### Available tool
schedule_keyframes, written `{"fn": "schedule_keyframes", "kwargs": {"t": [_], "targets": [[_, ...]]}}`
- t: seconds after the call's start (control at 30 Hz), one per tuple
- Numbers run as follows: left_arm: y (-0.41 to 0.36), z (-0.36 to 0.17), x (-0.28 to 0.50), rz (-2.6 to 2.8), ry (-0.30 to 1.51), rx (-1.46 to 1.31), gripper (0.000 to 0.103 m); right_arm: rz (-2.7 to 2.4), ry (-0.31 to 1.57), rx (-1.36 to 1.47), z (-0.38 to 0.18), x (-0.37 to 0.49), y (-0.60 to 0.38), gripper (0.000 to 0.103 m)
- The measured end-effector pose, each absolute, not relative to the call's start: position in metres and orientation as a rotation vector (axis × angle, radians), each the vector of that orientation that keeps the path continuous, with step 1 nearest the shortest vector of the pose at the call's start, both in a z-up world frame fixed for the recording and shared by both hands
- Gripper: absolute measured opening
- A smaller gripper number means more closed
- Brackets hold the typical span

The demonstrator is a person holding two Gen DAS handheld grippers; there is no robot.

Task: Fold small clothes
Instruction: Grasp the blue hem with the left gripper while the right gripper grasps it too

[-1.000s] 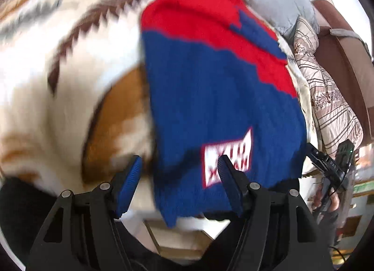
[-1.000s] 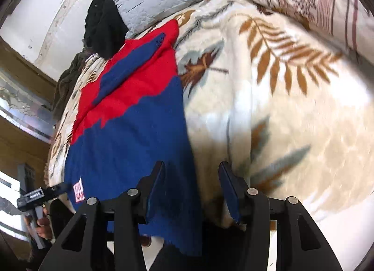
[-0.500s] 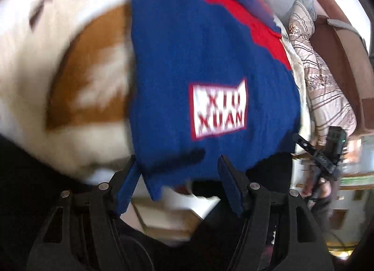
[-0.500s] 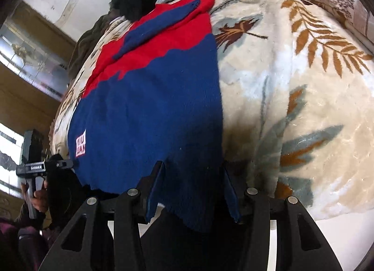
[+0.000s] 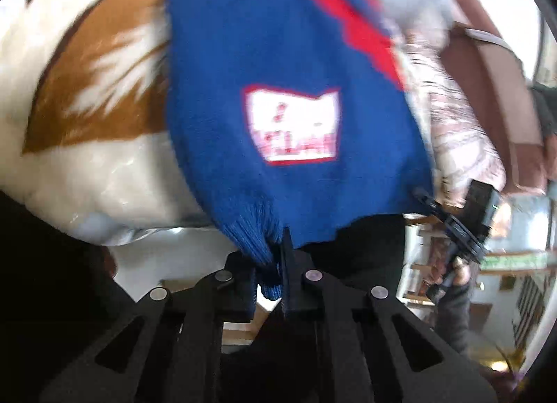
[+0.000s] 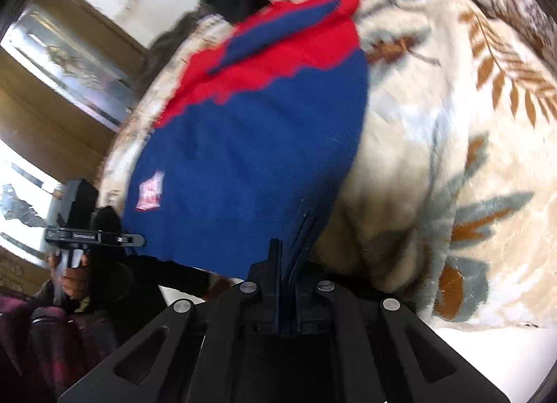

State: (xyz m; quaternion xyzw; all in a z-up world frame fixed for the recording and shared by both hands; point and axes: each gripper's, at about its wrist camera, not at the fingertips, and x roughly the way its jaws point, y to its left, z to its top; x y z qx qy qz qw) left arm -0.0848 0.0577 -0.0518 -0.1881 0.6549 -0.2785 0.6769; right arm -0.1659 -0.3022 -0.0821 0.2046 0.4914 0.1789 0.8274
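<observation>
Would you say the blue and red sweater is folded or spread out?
Spread out: the sweater lies flat on the blanket, hem to collar visible.

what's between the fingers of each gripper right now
The hem of the blue and red sweater: the left gripper is shut on its ribbed corner in the left wrist view, and the right gripper on the other corner in the right wrist view.

A knitted sweater point(image 6: 243, 159) is spread flat on a leaf-patterned blanket point(image 6: 452, 145), with its hem at the near edge. The body is blue, the upper part red, and a blue sleeve is folded across the red. A white, red-bordered patch point(image 5: 294, 124) is set near the hem. Both hem corners are pinched and slightly gathered.
</observation>
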Motion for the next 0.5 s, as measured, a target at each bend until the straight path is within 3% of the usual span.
{"fn": "schedule_keyframes", "kwargs": {"t": [0.2, 0.5], "targets": [[0.060, -0.004, -0.073, -0.714, 1.304, -0.461, 0.007, 0.457, 0.898, 0.507, -0.048, -0.164, -0.301, 0.005], [0.080, 0.011, -0.027, -0.679, 1.203, -0.553, 0.007, 0.502, 0.737, 0.584, -0.015, -0.141, -0.307, 0.005]]}}
